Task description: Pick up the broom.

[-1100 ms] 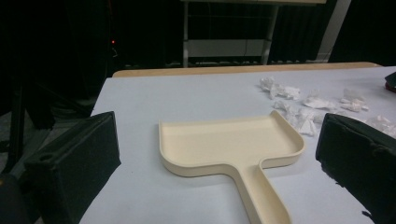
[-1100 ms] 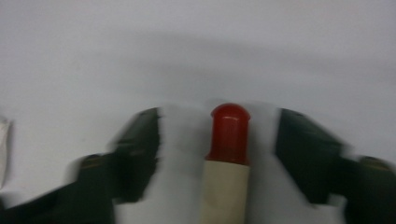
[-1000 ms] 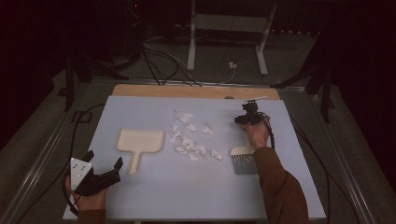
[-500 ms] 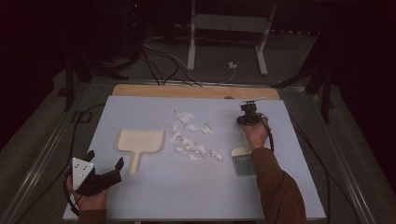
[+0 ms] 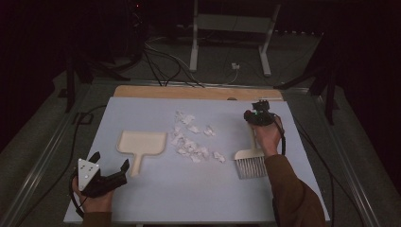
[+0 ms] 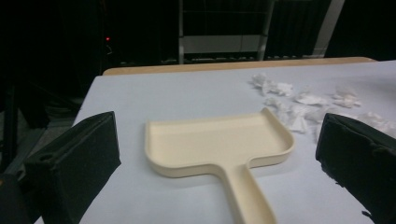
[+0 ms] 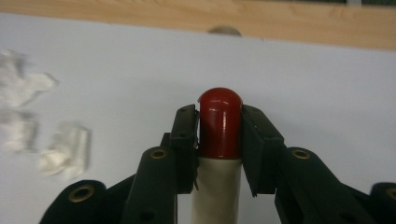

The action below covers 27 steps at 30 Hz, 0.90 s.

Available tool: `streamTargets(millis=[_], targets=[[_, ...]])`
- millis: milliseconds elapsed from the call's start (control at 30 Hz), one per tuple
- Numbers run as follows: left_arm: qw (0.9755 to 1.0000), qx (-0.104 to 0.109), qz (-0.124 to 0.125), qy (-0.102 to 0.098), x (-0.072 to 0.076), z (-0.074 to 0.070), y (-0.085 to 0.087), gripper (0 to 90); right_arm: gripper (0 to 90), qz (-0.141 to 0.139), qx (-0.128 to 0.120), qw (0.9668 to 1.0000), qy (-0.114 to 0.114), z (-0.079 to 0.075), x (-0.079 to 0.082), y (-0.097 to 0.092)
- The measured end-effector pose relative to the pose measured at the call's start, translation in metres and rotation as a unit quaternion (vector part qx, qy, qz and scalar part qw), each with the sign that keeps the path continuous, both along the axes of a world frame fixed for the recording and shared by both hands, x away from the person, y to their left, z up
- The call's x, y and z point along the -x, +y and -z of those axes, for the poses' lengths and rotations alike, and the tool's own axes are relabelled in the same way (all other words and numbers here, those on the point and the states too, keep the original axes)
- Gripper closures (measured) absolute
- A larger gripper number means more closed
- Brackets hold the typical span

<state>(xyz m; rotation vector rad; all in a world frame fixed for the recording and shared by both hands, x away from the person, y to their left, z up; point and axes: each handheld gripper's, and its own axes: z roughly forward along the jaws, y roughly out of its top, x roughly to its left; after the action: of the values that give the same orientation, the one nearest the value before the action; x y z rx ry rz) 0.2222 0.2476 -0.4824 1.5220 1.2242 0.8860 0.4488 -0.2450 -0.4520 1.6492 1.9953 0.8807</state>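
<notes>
Nearest us in the high view, the left gripper [image 5: 109, 171] rests low at the near left of the table [image 5: 156, 198], jaws spread wide with nothing between them. We note from the left gripper view that its jaws frame the cream dustpan [image 6: 217, 142], handle pointing toward the camera; the paper scraps [image 6: 299, 105] lie just beyond the pan's far right corner.

Farther in, the high view gives us the brush [image 5: 249, 160]: bristle end toward the person, handle running away under the right hand [image 5: 267, 137].

The right gripper [image 7: 219, 133] has just been closing; in the right gripper view we see its pads clamped on the handle's red cap. There the scraps sit left, the wooden table edge [image 7: 280, 21] far beyond
</notes>
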Motion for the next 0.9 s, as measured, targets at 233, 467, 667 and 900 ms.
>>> streamTargets(millis=[233,467,667,900], targets=[[0.9996,0.005,0.028,-0.005,-0.002,-0.012,-0.021,0.5,69.1,-0.026,-0.026,0.9986,-0.037,-0.022,0.02,-0.002],[0.9969,0.02,0.076,0.002,-0.009,-0.018,-0.054,0.6,69.1,-0.053,-0.037,0.9951,-0.075,-0.043,0.046,0.004],[0.9912,0.022,0.13,0.013,-0.02,-0.016,-0.095,0.5,69.1,-0.083,-0.046,0.9901,-0.104,-0.058,0.068,0.016],[0.9807,0.031,0.19,0.031,-0.033,-0.014,-0.136,4.1,69.1,-0.109,-0.065,0.9835,-0.129,-0.069,0.089,0.025]])
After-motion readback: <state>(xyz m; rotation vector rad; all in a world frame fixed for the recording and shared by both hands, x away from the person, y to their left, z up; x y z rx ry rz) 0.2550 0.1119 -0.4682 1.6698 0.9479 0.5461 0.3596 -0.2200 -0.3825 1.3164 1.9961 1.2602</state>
